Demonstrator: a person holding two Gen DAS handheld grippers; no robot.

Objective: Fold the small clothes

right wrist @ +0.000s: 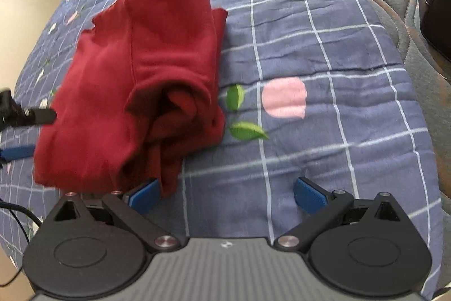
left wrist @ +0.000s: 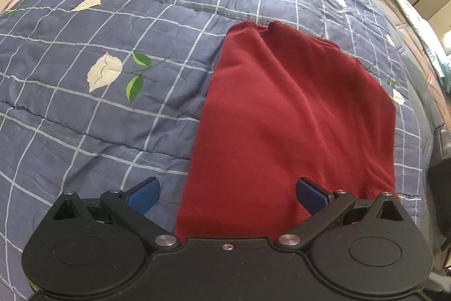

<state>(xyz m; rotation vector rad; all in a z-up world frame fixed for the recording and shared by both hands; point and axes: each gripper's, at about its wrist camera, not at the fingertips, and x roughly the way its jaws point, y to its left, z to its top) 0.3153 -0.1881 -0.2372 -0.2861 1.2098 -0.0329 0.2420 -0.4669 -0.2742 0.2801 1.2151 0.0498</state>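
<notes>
One red garment (left wrist: 293, 114) folded on blue quilt (left wrist: 98, 131), left tool (left wrist: 227, 196) and right tool (right wrist: 225, 195) both released.

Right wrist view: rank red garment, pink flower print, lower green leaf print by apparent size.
1. red garment
2. pink flower print
3. lower green leaf print

All three lie on the quilt at similar range, so the order holds.
</notes>
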